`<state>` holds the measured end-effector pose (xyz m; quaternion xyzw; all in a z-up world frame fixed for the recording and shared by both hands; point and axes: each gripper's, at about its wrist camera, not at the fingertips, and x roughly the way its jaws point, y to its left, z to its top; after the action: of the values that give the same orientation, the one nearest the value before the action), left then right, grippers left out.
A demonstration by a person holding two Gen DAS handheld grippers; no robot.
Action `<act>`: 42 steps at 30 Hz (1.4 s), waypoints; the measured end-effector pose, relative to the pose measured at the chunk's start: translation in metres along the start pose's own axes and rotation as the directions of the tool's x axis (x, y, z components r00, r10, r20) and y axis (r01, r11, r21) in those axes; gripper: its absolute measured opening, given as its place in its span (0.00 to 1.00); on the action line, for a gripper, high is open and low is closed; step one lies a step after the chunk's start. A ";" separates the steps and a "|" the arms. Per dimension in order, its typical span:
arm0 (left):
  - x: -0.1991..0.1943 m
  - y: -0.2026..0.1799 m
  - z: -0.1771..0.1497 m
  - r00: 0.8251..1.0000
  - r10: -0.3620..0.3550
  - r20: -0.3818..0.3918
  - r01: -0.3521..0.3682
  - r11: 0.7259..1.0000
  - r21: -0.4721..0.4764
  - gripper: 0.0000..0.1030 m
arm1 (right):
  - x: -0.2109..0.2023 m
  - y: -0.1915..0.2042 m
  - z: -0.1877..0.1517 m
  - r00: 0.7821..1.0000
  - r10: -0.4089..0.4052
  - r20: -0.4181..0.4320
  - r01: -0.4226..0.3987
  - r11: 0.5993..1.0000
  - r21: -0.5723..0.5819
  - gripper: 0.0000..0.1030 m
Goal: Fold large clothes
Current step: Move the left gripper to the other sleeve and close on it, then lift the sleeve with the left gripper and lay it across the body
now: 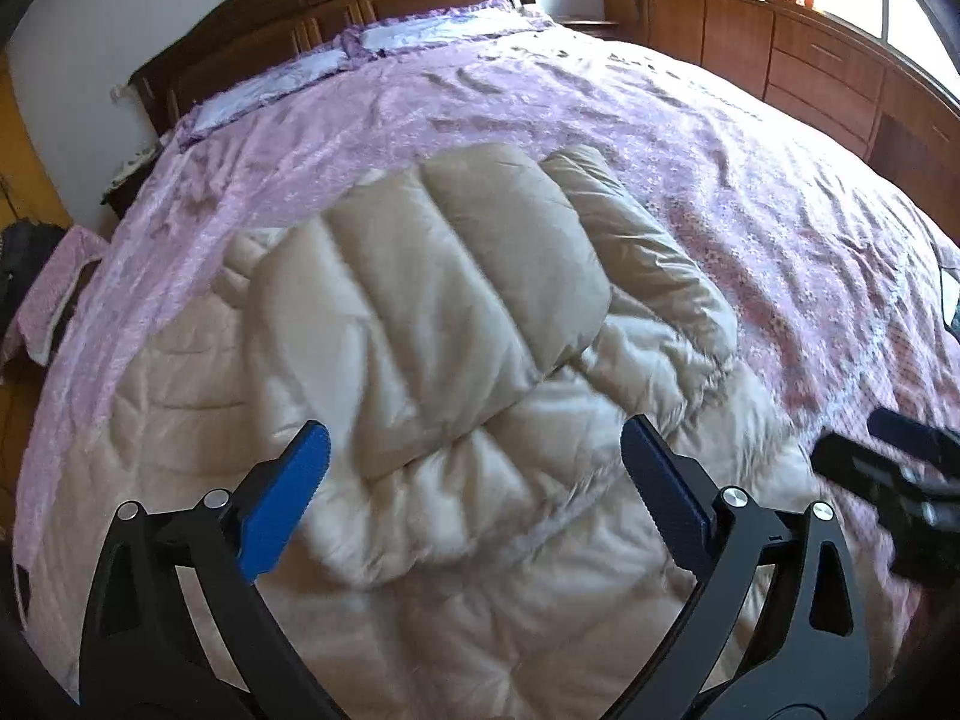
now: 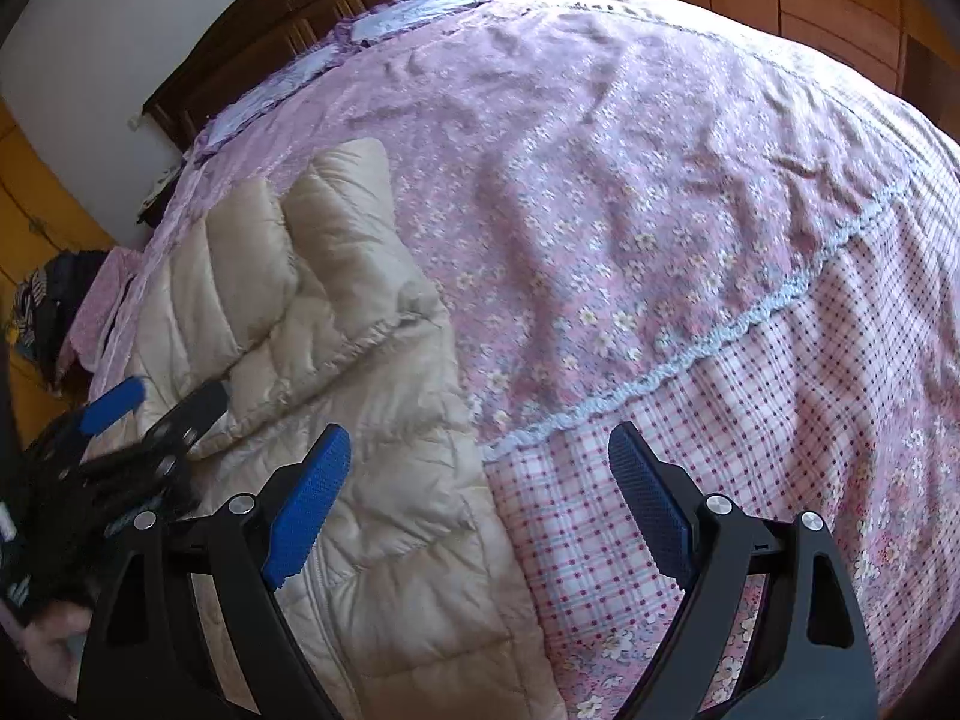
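My own finger bases run off the bottom edge in both views. The beige padded coat (image 1: 420,360) is cut by the bottom edge of the left wrist view, its lower part unseen. At that view's right edge my right gripper (image 1: 900,456) is blurred and partly cropped. At lower left of the right wrist view, my left gripper (image 2: 156,408) is blurred, and the hand (image 2: 54,648) behind it mostly hidden.

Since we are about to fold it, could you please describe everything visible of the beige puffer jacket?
The beige puffer jacket is quilted in padded channels of slightly shiny fabric and lies flat on the pink floral bedspread. One sleeve is folded across its body; a gathered seam and a zip line show in the right wrist view. Neither hand-held gripper holds it.
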<state>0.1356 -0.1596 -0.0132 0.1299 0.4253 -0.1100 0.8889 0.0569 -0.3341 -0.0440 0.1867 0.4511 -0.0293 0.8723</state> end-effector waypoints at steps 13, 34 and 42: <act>0.031 -0.017 0.002 0.992 0.118 0.051 -0.123 0.986 0.113 0.27 | 0.010 -0.016 -0.006 0.999 0.018 -0.037 -0.016 0.999 0.037 0.83; -0.060 0.106 -0.002 0.992 0.044 0.115 -0.021 0.981 -0.192 0.04 | 0.000 0.018 -0.003 1.000 0.012 -0.007 -0.012 0.999 -0.044 0.83; -0.061 0.163 -0.041 0.994 0.093 0.059 -0.070 0.947 -0.313 0.04 | -0.001 0.035 -0.005 1.000 0.014 -0.007 -0.014 0.996 -0.082 0.83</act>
<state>0.1185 0.0126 0.0329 0.0018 0.3987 -0.0095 0.9170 0.0604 -0.3000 -0.0354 0.1539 0.4531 -0.0039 0.8781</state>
